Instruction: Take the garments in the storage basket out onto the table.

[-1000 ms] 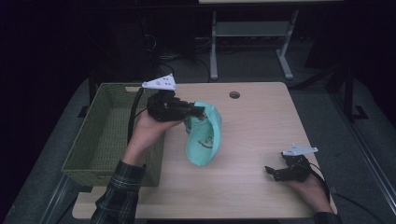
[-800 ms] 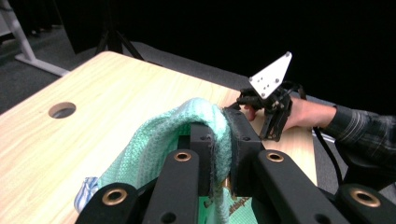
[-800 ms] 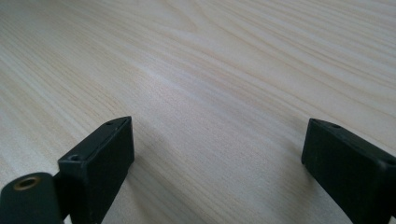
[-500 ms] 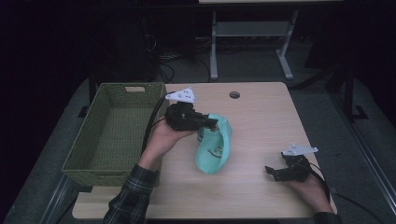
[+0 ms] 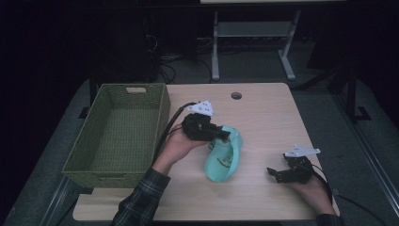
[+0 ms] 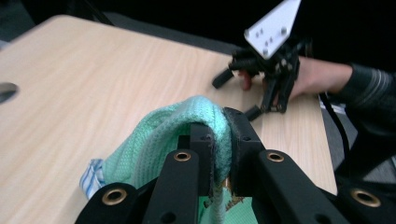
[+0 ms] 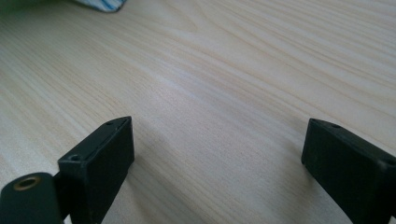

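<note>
The left gripper (image 5: 225,137) clenched a mint-green knit garment (image 5: 224,157), its dark print unreadable. The right gripper (image 5: 276,173) rested on the surface (image 5: 268,117), jaws released.

The high view looks forward and down on the whole table (image 5: 263,117). The left gripper view rides close behind its jaws, facing across the tabletop toward the right gripper (image 6: 254,88). The right gripper view skims low over the same wood.
</note>
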Available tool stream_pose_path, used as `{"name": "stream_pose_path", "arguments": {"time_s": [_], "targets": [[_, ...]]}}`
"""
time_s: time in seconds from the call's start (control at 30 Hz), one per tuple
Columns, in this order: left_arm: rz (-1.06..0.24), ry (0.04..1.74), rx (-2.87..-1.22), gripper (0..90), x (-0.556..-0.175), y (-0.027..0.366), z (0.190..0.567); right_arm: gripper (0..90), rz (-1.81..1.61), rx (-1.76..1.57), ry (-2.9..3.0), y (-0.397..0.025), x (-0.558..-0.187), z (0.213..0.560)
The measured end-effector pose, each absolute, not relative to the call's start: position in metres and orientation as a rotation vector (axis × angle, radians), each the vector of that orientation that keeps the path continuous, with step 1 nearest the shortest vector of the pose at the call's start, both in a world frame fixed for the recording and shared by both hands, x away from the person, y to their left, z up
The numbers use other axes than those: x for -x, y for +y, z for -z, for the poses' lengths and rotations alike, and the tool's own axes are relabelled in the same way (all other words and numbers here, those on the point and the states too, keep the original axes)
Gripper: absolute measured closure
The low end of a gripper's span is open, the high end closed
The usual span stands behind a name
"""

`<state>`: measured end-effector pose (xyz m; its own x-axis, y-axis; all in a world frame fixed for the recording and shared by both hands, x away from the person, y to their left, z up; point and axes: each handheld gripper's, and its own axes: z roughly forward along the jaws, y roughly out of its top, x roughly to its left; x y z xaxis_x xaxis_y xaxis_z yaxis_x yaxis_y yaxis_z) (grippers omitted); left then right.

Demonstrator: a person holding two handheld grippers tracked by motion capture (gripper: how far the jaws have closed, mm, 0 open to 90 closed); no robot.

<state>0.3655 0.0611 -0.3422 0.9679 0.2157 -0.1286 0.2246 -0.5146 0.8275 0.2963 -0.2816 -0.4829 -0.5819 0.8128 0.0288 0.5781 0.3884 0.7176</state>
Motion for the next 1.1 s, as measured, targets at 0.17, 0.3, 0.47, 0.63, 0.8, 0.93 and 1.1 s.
{"name": "stream_pose_path", "arguments": {"time_s": [0.17, 0.3, 0.47, 0.63, 0.8, 0.93, 1.1], "targets": [[0.044, 0.29, -2.187, 81.8, -0.364, 0.052, 0.36, 8.9, -1.004, -1.213, 2.324, -0.282, -0.296, 0.483], [0.076, 0.302, -2.224, 81.6, -0.362, 0.049, 0.375, 8.9, -1.004, -1.211, 2.325, -0.282, -0.296, 0.483], [0.108, 0.317, -2.267, 81.4, -0.359, 0.049, 0.393, 8.9, -1.005, -1.209, 2.327, -0.281, -0.296, 0.483], [0.14, 0.336, -2.298, 80.9, -0.354, 0.046, 0.41, 8.9, -1.005, -1.21, 2.327, -0.281, -0.296, 0.483], [0.169, 0.371, -2.341, 80.1, -0.35, 0.042, 0.43, 8.9, -1.005, -1.209, 2.327, -0.281, -0.296, 0.483], [0.156, 0.368, -2.373, 72.8, -0.345, 0.041, 0.437, 8.9, -1.004, -1.208, 2.328, -0.282, -0.296, 0.483], [0.091, 0.382, -2.348, 53.6, -0.336, 0.052, 0.428, 8.9, -1.006, -1.208, 2.328, -0.281, -0.296, 0.483]]}}
